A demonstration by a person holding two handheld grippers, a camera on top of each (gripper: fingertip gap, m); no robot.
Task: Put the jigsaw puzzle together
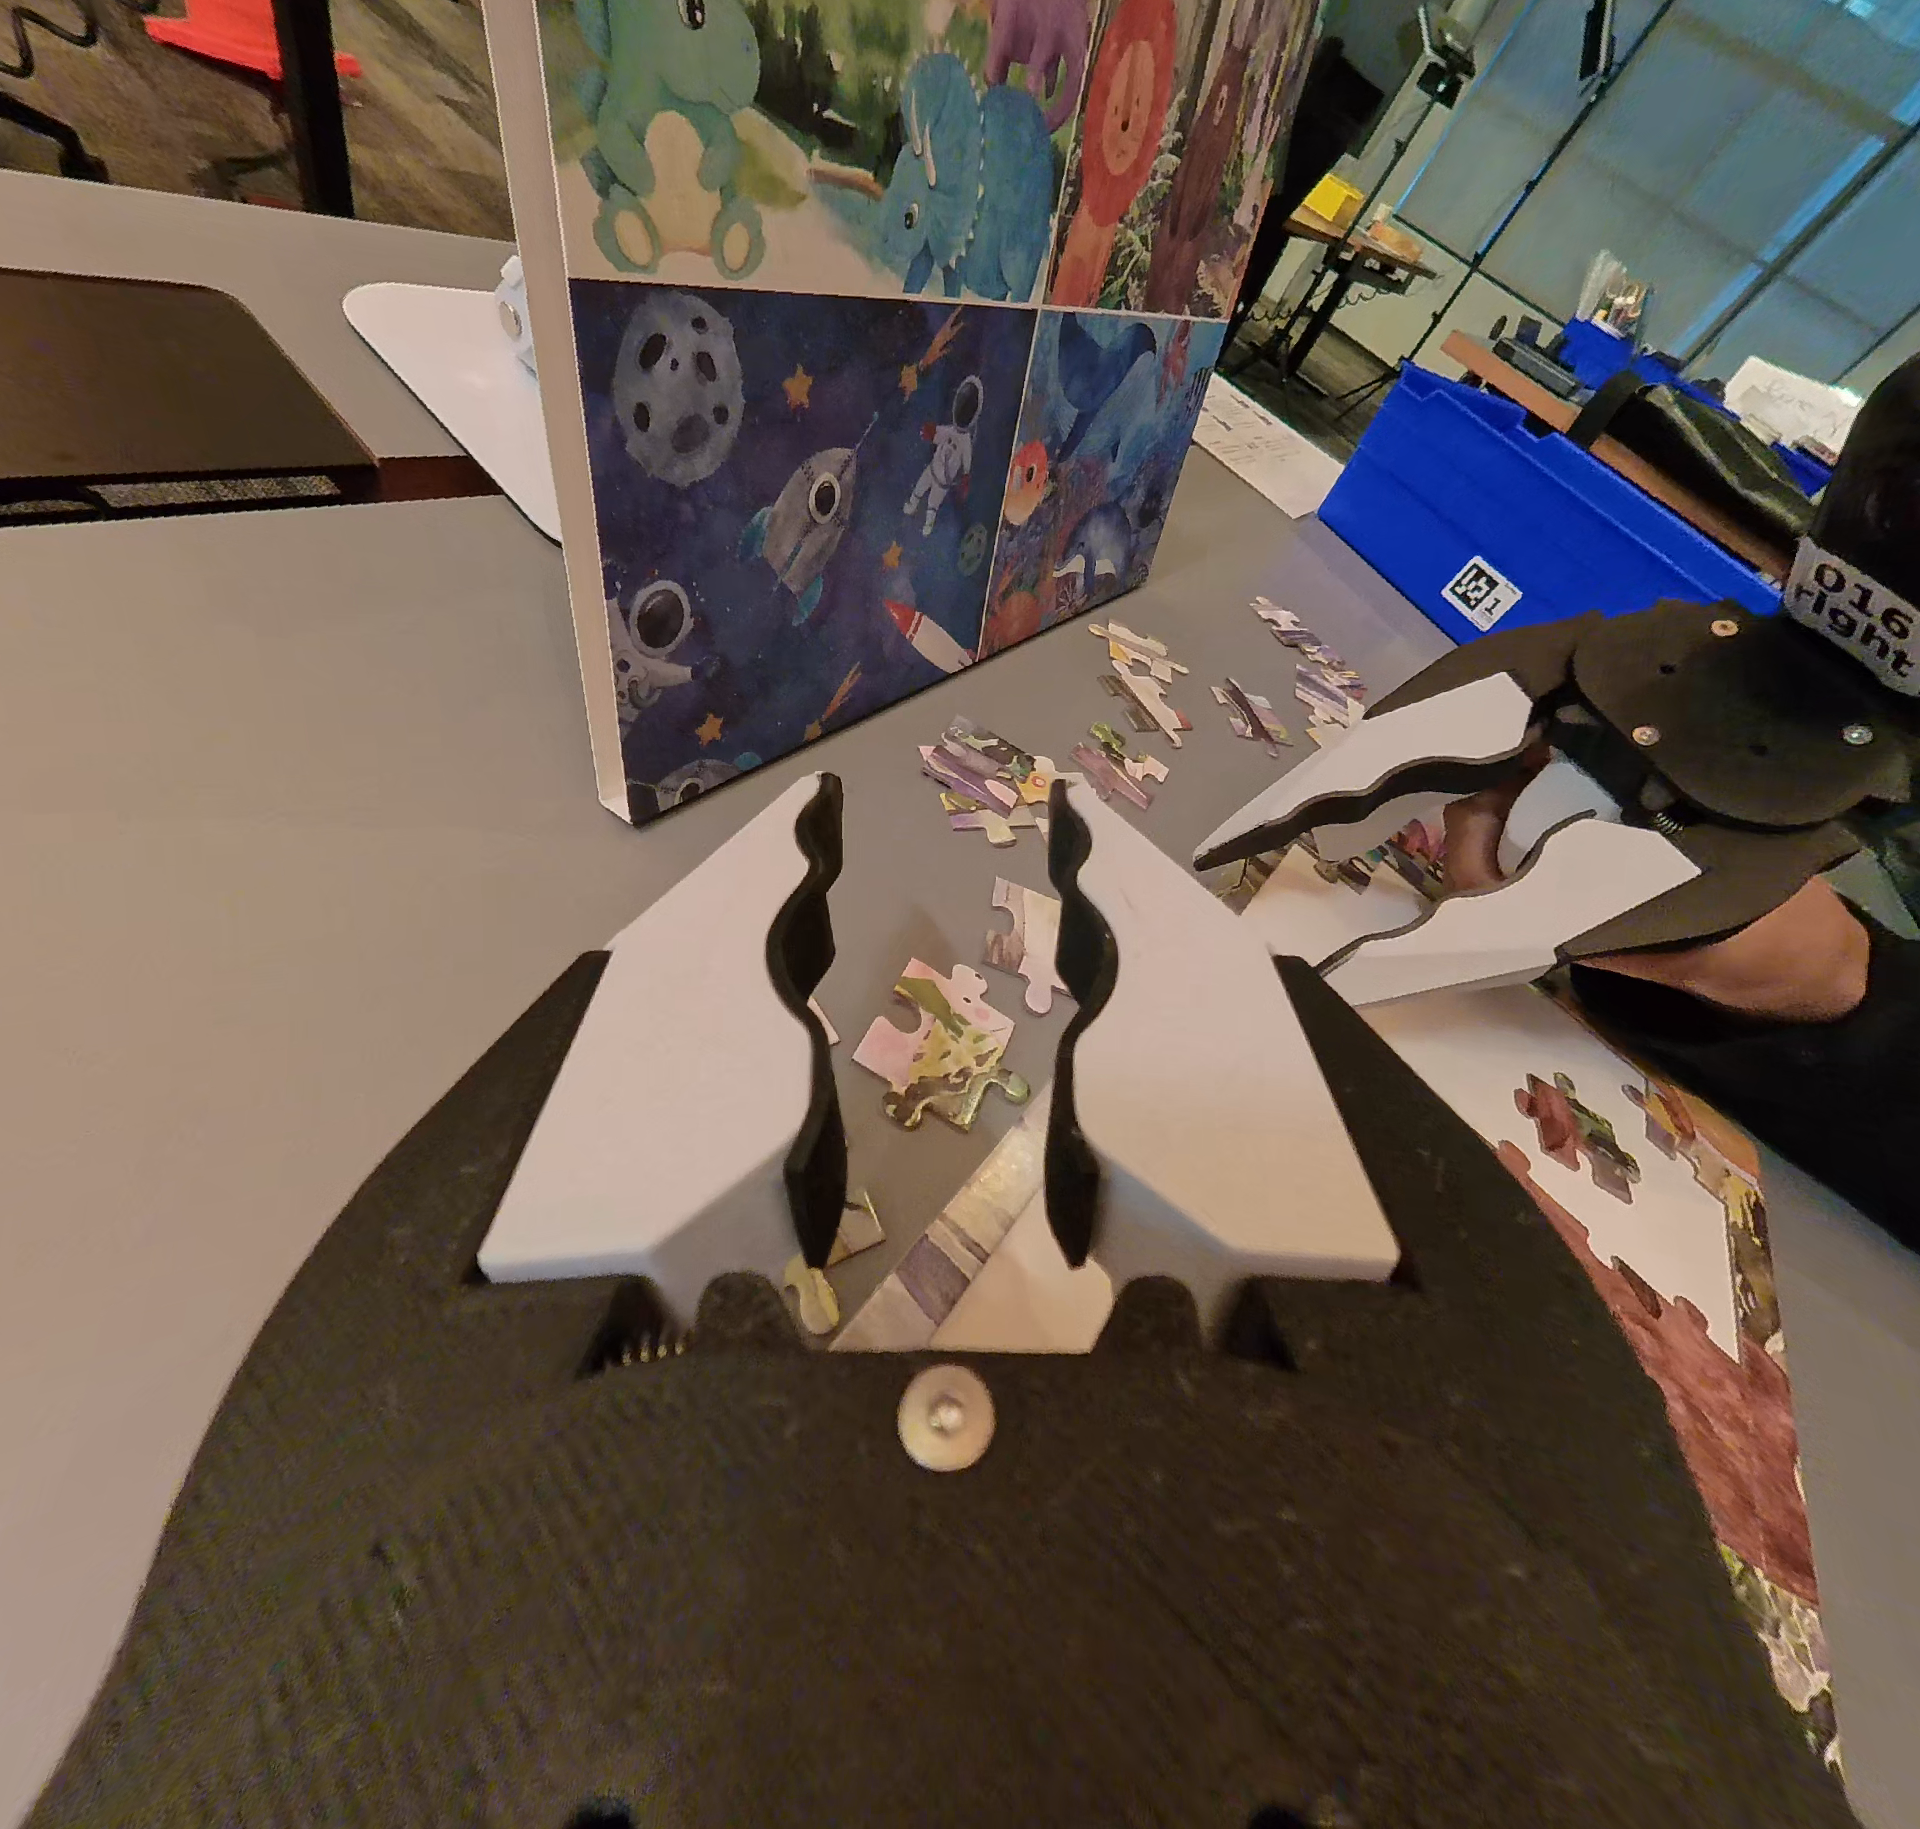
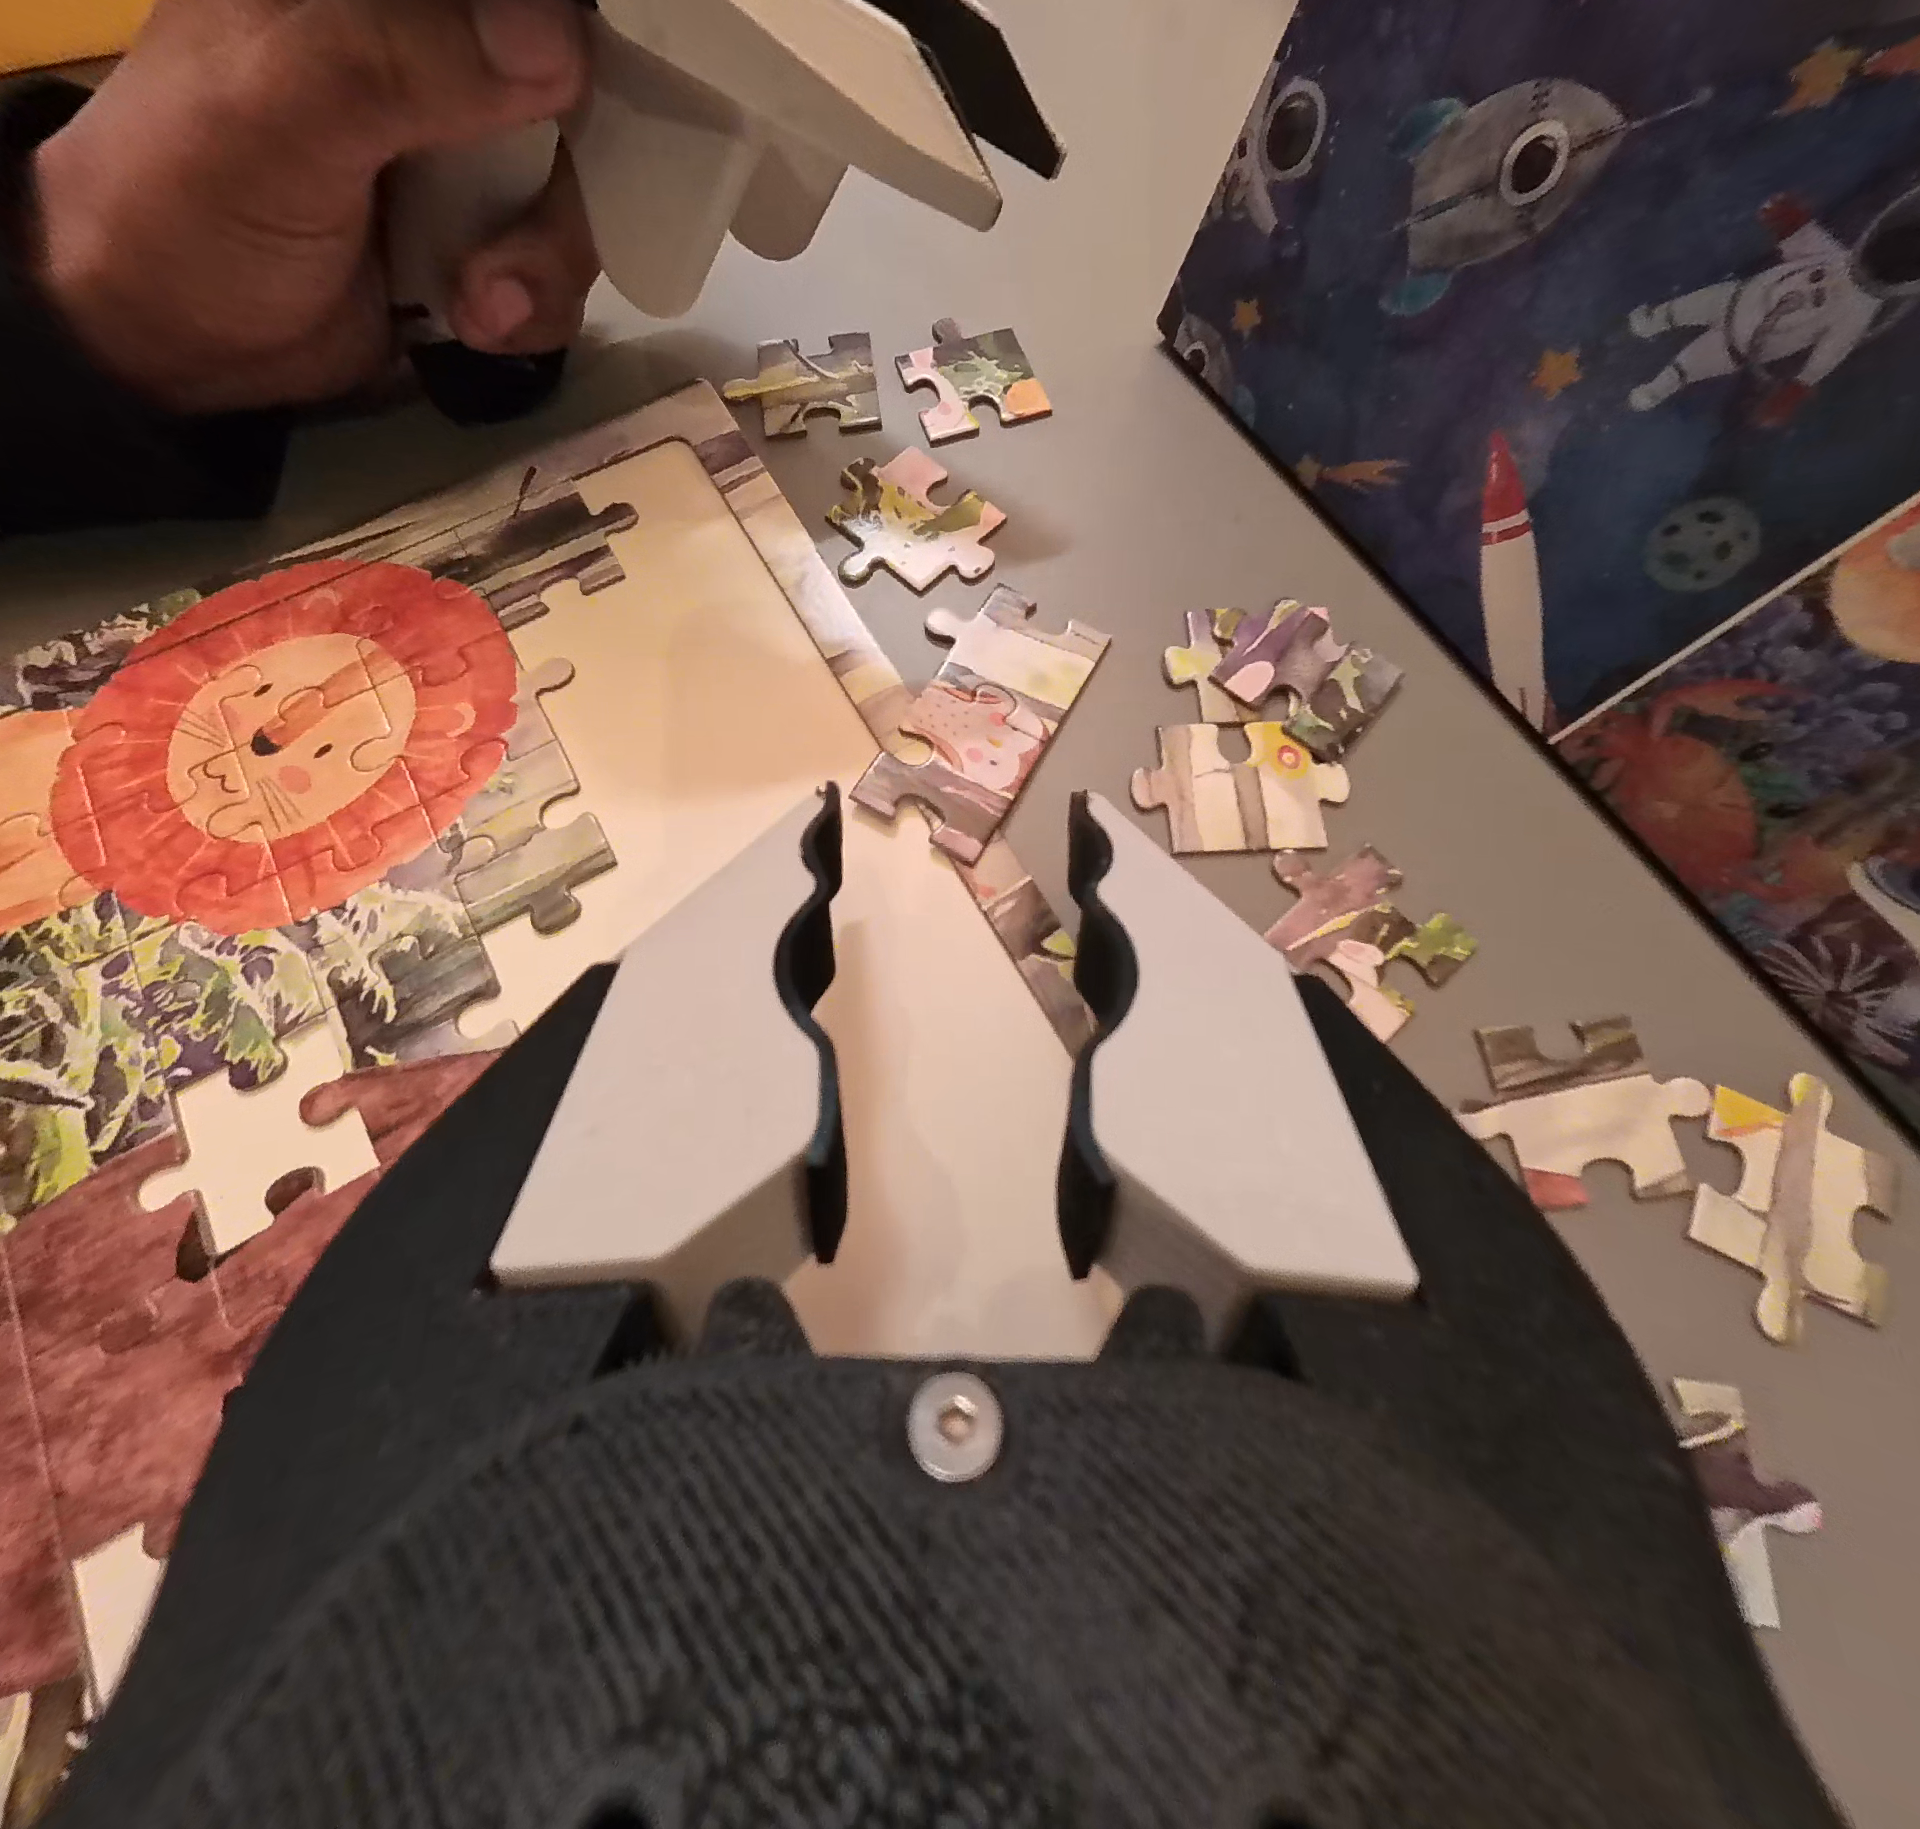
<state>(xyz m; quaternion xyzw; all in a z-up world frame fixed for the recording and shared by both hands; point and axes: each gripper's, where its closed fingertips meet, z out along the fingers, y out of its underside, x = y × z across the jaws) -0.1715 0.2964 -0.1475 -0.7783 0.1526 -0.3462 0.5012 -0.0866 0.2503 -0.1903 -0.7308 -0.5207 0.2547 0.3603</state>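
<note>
On the grey table [image 2: 1122,252] your two grippers hang above the puzzle, and both have the jaws apart with nothing between them. Your left gripper [image 1: 940,808] looks down on a loose piece [image 1: 940,1052] with pink and green paint, which lies on the table between its fingers but is not touched. Beside this piece, at 1 o'clock, lies a paler piece [image 1: 1023,932]. More loose pieces [image 1: 1132,730] are scattered at 1 o'clock, near the foot of the standing picture box [image 1: 831,325].

Your right gripper [image 2: 951,813] hovers over the bare part of the tray [image 2: 675,657]. Just beyond its tips a joined pair of pieces [image 2: 982,725] with a pink animal rests tilted across the tray's edge. At 9 o'clock you see the lion [image 2: 281,719] already assembled, with brown pieces below it. Loose pieces [image 2: 1247,782] lie at 2 and 3 o'clock on the table. Your hand [image 2: 301,179] with the other gripper shows at 11 o'clock.
</note>
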